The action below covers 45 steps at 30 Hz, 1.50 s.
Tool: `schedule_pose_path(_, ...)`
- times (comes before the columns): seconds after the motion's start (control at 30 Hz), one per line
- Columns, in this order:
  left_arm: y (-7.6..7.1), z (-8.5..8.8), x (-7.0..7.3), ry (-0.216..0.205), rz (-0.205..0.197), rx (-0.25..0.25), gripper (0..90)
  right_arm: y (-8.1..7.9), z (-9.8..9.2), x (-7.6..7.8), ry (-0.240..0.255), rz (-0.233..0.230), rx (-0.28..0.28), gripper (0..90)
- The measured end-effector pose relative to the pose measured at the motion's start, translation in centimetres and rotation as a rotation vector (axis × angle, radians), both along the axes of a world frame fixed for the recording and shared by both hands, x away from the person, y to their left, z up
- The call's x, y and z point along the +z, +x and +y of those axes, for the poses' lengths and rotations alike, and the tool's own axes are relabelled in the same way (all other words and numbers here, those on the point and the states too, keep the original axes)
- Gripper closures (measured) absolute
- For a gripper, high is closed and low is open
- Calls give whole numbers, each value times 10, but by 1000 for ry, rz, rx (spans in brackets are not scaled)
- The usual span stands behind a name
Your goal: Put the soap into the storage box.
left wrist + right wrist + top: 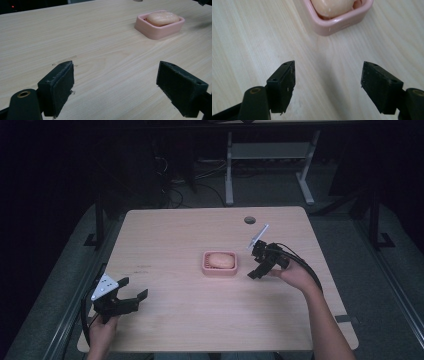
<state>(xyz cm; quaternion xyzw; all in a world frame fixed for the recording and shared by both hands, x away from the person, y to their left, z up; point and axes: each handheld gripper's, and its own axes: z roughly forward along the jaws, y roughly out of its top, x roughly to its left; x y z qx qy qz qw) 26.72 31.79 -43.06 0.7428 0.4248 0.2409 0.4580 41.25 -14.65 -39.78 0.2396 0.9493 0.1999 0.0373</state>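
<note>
A pink soap dish point(219, 270) sits near the middle of the wooden table point(170, 230), with a pale peach bar of soap point(220, 260) lying in it. My right gripper point(254, 273) hovers just right of the dish, tilted down toward the tabletop, open with nothing between its fingers. In the right gripper view the gripper point(328, 80) points at bare wood short of the dish point(337, 23) and the soap point(332, 6). My left gripper point(134, 288) rests near the front left corner, open and empty. In the left gripper view the gripper point(115, 85) faces the far-off dish point(155, 32) and soap point(162, 18).
A round cable hole point(250, 220) lies near the table's far edge. Beyond the table a white desk frame point(229, 170) stands on a dark floor with cables. A dark tape mark point(345, 319) sits at the front right edge.
</note>
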Motion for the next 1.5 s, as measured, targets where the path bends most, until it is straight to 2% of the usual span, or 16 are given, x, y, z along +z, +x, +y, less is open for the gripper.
schedule_pose_path(0.07, 0, 0, 0, 0, 0, -1, 143, -1, -2, 0, -10, 0, 2, 272)
schedule_pose_path(0.17, 0, 0, 0, 0, -1, -2, 143, -5, -7, 0, 10, -8, -4, 274)
schedule_pose_path(0.77, 0, -1, 0, 3, 3, -1, 143, -22, -27, -10, 25, -1, -29, 276)
schedule_pose_path(1.27, 0, -2, -1, -1, 3, 1, 143, -41, -46, -16, 48, -10, -52, 280)
schedule_pose_path(1.37, -1, -2, -1, 1, 2, -1, 143, -45, -50, -18, 50, 0, -60, 280)
schedule_pose_path(1.5, 0, -1, -1, 3, 0, -1, 143, -52, -56, -19, 62, -13, -68, 280)
